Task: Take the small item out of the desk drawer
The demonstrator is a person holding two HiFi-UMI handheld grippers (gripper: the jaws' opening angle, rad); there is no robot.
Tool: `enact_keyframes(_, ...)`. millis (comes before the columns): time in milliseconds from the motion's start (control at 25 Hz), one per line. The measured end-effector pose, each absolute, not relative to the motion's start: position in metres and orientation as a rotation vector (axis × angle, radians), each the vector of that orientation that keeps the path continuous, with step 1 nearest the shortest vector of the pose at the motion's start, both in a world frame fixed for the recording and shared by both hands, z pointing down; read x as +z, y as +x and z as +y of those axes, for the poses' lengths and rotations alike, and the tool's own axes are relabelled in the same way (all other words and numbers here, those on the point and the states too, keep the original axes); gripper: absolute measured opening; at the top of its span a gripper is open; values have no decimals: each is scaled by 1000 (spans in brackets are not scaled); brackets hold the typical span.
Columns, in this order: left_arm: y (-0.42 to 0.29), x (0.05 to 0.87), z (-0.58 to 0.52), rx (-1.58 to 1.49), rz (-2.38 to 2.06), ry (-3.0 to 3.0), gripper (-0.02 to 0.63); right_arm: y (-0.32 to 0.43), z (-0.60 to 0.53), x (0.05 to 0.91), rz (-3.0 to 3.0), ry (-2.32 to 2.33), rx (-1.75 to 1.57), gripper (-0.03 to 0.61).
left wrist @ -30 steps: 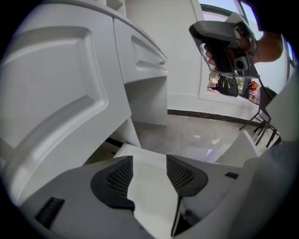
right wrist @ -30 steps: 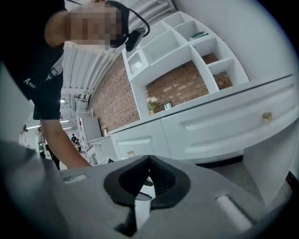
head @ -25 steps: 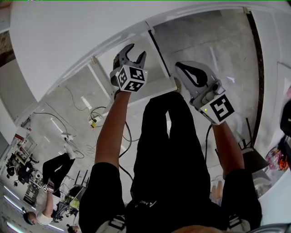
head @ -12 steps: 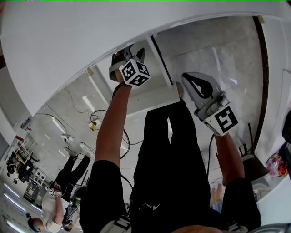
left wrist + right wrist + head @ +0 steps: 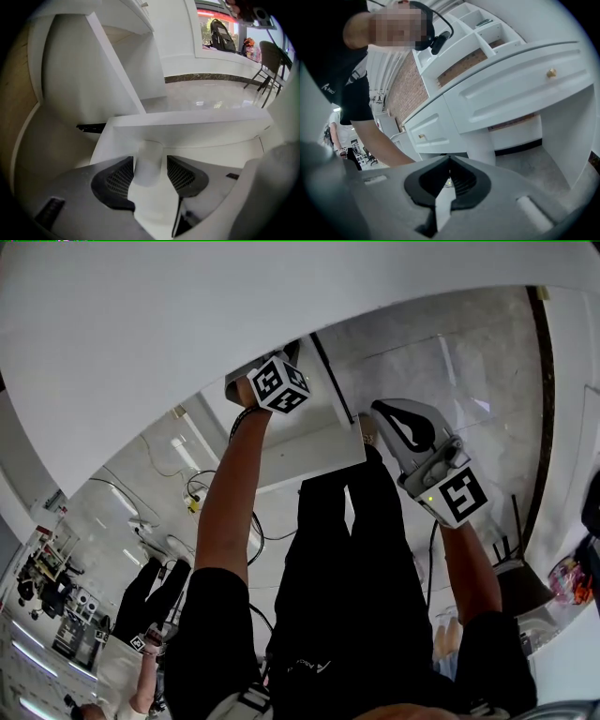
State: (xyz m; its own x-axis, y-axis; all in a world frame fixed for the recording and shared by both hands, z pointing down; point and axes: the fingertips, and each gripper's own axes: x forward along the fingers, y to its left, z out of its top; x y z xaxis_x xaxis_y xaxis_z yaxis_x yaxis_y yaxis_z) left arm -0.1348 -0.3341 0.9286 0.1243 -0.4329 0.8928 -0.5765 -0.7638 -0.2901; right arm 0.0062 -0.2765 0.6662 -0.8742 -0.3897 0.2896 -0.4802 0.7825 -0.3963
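Note:
The white desk [image 5: 141, 352] fills the top of the head view, with a drawer front [image 5: 309, 442] below its edge. In the left gripper view the left gripper [image 5: 150, 165] has its pads on either side of the drawer's pale knob [image 5: 150, 157], shut on it. In the head view its jaws are hidden under the desk edge and only its marker cube [image 5: 279, 385] shows. The right gripper [image 5: 378, 411] hangs shut and empty, right of the drawer and over the floor. Its own view shows the jaws [image 5: 449, 180] meeting. No small item is visible.
The right gripper view shows the desk's other drawers with brass knobs [image 5: 551, 72] and shelves above. A chair [image 5: 520, 568] stands at the right. Cables and a power strip [image 5: 194, 493] lie on the floor to the left. People [image 5: 155, 596] are further off at lower left.
The left gripper, open a second ago, moved up under the desk edge and closed on the knob. The right gripper drifted slightly down and right.

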Motion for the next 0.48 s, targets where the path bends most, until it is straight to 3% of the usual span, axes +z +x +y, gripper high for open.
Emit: enact_keyframes(480,-133,925,-337,1697,-976,2248,163,5,-283,663,-2765,682,696,2)
